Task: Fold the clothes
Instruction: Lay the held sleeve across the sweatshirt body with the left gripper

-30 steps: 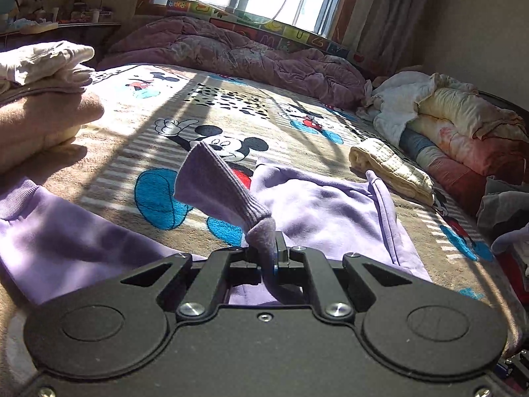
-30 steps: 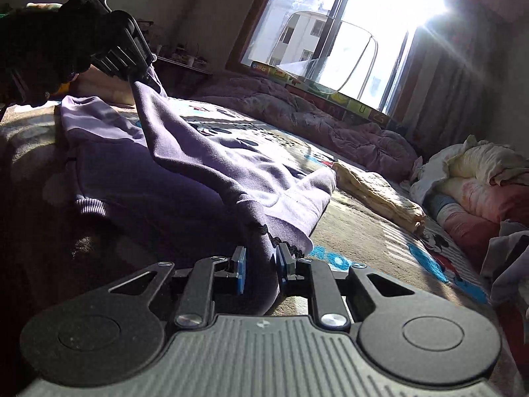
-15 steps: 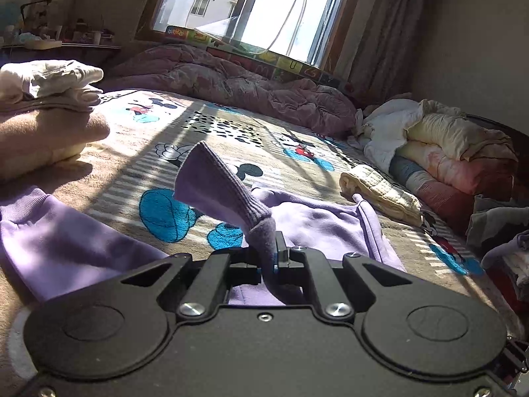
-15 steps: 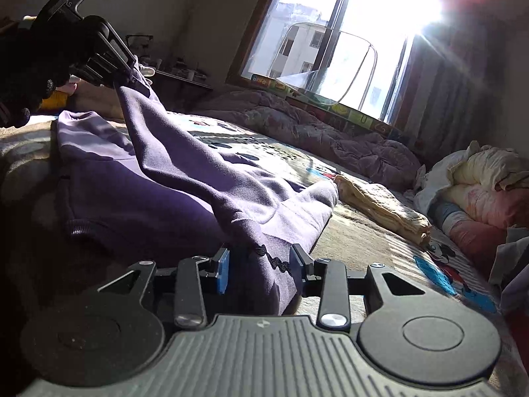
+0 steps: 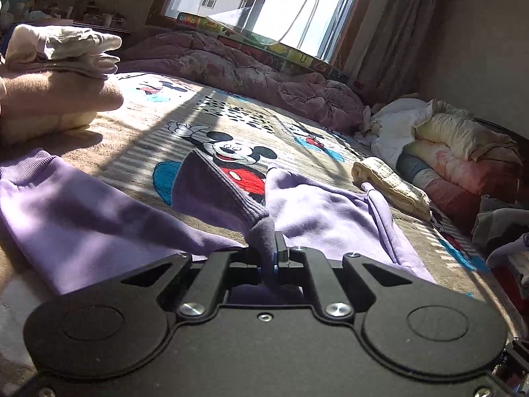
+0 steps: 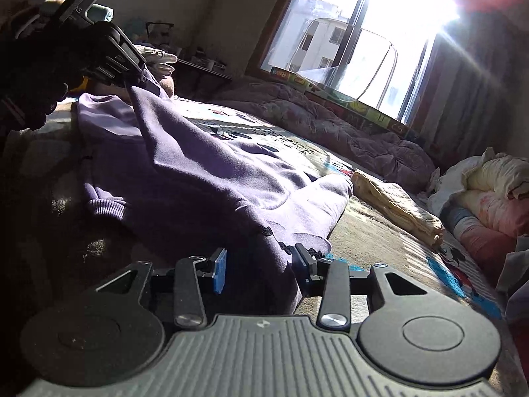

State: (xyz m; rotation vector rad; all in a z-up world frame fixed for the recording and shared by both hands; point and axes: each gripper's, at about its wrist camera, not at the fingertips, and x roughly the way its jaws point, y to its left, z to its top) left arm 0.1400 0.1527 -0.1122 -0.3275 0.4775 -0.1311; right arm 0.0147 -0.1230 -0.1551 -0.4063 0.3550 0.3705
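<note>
A lilac sweatshirt (image 5: 314,211) lies spread on the cartoon-print bedspread (image 5: 185,122). My left gripper (image 5: 266,251) is shut on the sweatshirt's ribbed cuff (image 5: 228,195), which stands up in front of the jaws. In the right wrist view the same left gripper (image 6: 134,77) holds that sleeve lifted at the upper left. My right gripper (image 6: 261,264) sits low at the sweatshirt (image 6: 205,178), its jaws opening. A fold of the purple cloth with a dark scalloped trim still lies between the spread pads without being pressed.
Folded beige and white clothes (image 5: 56,76) are stacked at the left. A folded cream cloth (image 5: 390,188) lies right of the sweatshirt. A rumpled pink quilt (image 5: 251,72) runs under the window, and a heap of unfolded laundry (image 5: 456,152) fills the right side.
My right gripper's jaws have spread apart and let go of the sweatshirt's edge. My left gripper has sunk a little, still holding the cuff.
</note>
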